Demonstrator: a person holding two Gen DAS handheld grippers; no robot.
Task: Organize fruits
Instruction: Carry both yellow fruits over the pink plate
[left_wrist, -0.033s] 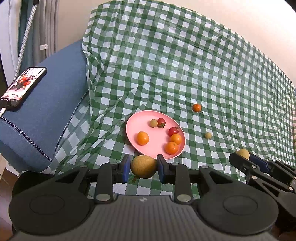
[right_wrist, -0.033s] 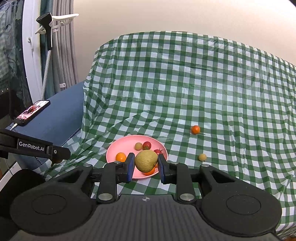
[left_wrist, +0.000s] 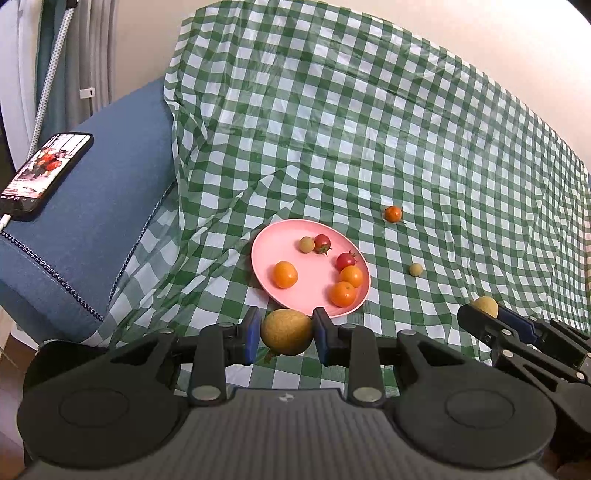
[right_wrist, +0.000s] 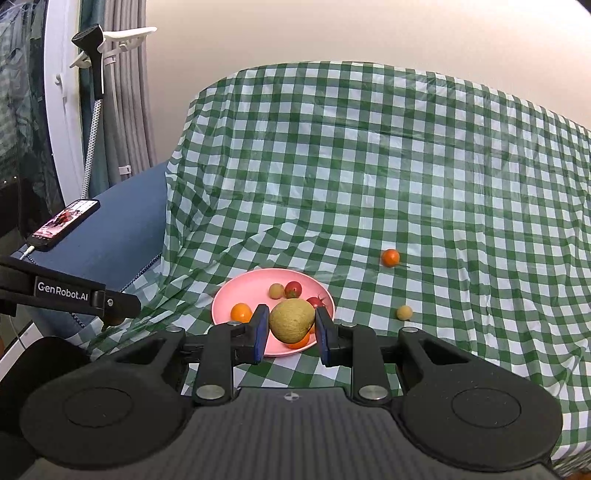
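Observation:
A pink plate (left_wrist: 280, 236) on the green checked cloth holds several small fruits: oranges (left_wrist: 285, 274), red tomatoes (left_wrist: 322, 242) and a pale green one. My left gripper (left_wrist: 286, 334) is shut on a yellow-green fruit (left_wrist: 287, 331) just in front of the plate's near rim. My right gripper (right_wrist: 291, 326) is shut on a similar yellow-green fruit (right_wrist: 291, 319), held over the plate's near side (right_wrist: 236, 291); it also shows in the left wrist view (left_wrist: 484, 305). A loose orange (left_wrist: 392, 213) and a small pale fruit (left_wrist: 416, 269) lie on the cloth right of the plate.
A blue cushion (left_wrist: 103, 192) at the left carries a lit phone (left_wrist: 46, 170) on a cable. A stand with a hose (right_wrist: 94, 92) and curtains are at the far left. The cloth (left_wrist: 369, 129) rises steeply behind the plate.

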